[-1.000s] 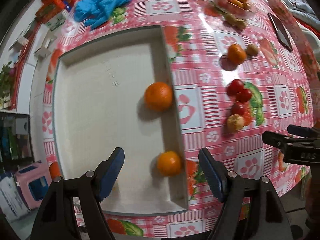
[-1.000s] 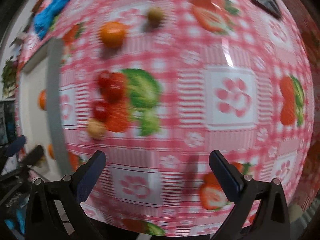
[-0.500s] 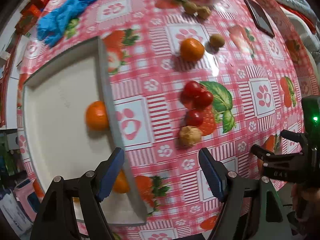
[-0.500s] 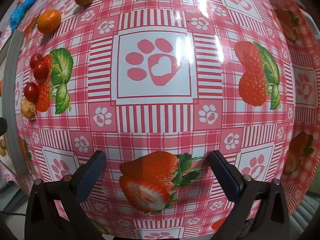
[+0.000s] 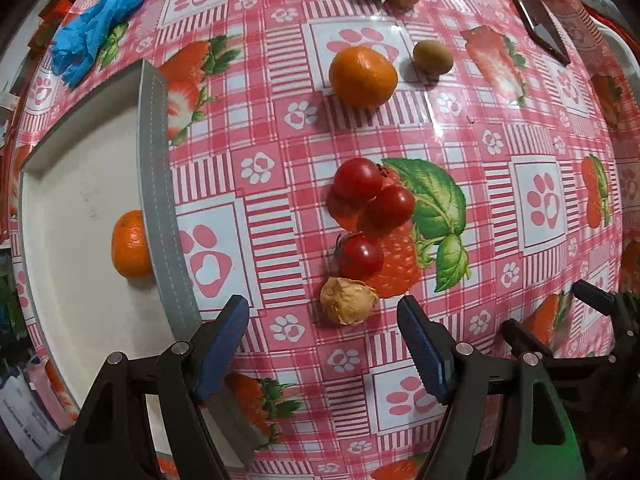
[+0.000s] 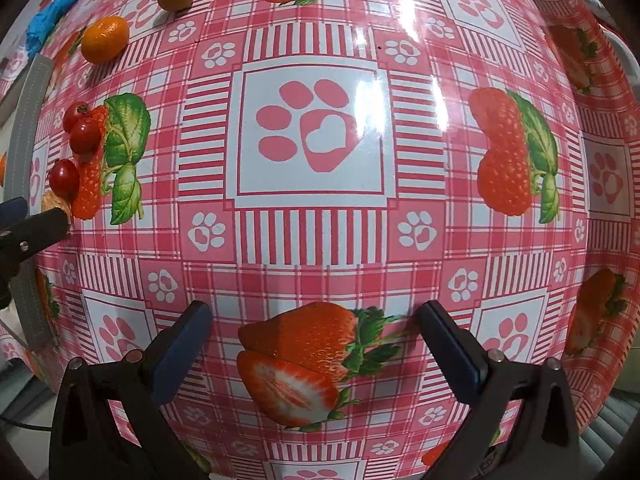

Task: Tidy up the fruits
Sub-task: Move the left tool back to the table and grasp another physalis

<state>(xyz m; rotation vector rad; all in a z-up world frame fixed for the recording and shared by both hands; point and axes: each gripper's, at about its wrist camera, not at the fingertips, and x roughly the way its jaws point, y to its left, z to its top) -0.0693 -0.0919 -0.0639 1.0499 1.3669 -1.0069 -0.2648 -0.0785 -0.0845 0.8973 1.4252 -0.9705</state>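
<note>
left gripper (image 5: 322,342): jaws apart, nothing clamped, walnut (image 5: 348,300) just ahead | right gripper (image 6: 314,340): jaws apart, empty | three cherry tomatoes (image 5: 372,210), one tangerine (image 5: 363,77) seen on surface (image 5: 480,128) | one tangerine in tray (image 5: 156,184)

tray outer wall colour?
Grey, with pale stitch lines along the tray wall; inside is off-white. Clearest in the left wrist view.
</note>
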